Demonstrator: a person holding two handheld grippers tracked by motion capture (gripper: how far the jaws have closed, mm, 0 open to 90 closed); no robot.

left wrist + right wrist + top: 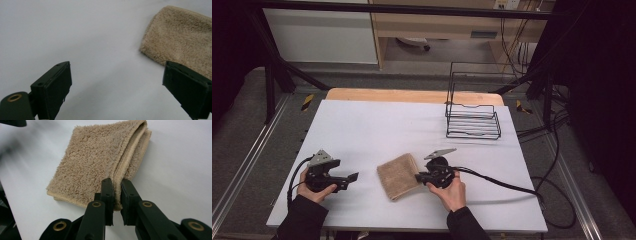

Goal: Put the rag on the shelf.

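Note:
A folded tan towel (398, 175) lies on the white table top (377, 130), near its front middle. My right gripper (418, 177) is at the towel's right edge, and in the right gripper view the jaws of that gripper (117, 195) are shut on the towel's (95, 162) folded edge, pinching the hem between the pads. My left gripper (353, 177) rests to the left of the towel, apart from it, held in a hand. In the left gripper view its gripper (120, 85) stands wide open over bare table, with the towel (180, 37) off to the upper right.
A black wire rack (473, 117) stands at the back right of the table. A thick black cable (502, 182) trails right from my right gripper across the table. A wooden edge (412, 95) runs behind the white sheet.

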